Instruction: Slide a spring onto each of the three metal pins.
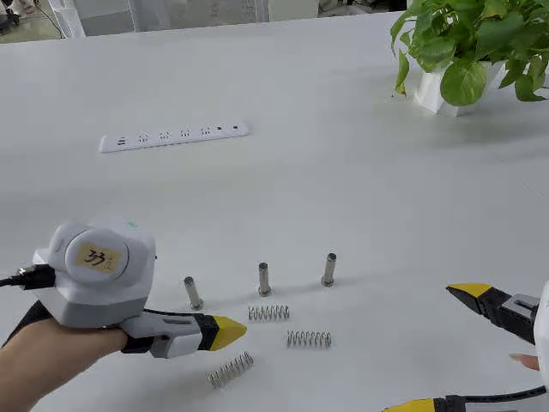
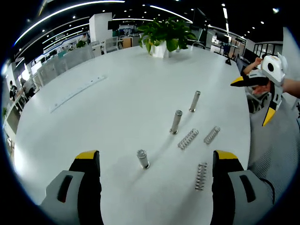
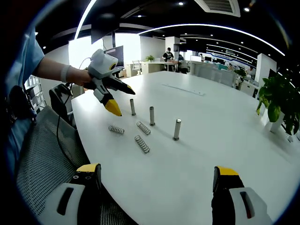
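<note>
Bright even overhead light, perhaps slight glare

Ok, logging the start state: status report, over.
Left gripper open, right gripper open, both empty. Three pins upright, bare. Three springs lying loose beside them. Path clear.

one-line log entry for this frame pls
step: none seated yet | left gripper: open, empty | right gripper: open, empty | pins: three upright, bare | springs: three loose on table
</note>
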`<state>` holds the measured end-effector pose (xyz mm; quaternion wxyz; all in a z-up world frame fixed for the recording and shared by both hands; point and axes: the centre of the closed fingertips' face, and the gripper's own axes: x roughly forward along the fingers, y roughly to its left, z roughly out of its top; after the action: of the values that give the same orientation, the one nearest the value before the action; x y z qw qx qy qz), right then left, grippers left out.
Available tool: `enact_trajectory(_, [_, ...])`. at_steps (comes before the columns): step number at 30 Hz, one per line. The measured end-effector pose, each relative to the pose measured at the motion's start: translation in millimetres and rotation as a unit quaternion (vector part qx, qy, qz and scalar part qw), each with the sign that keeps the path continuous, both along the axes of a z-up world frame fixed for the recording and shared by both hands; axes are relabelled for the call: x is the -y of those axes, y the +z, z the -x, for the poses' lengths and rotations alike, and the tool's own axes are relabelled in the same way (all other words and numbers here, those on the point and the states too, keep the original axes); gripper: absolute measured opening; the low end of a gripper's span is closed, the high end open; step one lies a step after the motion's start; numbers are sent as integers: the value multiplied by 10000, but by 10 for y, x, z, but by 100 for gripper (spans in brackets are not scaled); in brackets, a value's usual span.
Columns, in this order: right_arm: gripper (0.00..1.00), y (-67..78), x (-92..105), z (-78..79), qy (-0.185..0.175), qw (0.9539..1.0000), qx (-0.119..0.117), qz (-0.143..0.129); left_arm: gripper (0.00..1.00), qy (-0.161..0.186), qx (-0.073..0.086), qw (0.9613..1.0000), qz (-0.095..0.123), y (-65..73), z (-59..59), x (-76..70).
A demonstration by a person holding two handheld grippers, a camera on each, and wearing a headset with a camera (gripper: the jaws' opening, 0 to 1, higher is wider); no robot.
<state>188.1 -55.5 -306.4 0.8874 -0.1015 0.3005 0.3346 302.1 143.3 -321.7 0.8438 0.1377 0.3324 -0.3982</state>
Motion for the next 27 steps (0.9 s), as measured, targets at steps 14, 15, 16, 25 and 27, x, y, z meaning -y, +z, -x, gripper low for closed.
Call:
enact_trajectory(14, [99, 8, 8, -27, 67, 10000, 4, 68, 99, -42, 126, 9995, 271, 83, 174, -138])
enact_trajectory(15, [99, 9, 8, -30, 71, 9999, 2, 71, 99, -26, 119, 9995, 301, 82, 195, -155])
enact_trajectory(16, [99, 8, 5, -32, 87, 9999, 3, 79, 99, -14, 93, 9993, 349, 81, 228, -174])
enact_trajectory(25, [99, 9, -11, -74, 159, 9998, -8, 122, 97, 114, 180, 9981, 575, 77, 414, -344])
enact_trajectory(27, [99, 1, -15, -79, 196, 9997, -24, 145, 96, 101, 217, 9977, 628, 87, 449, -354])
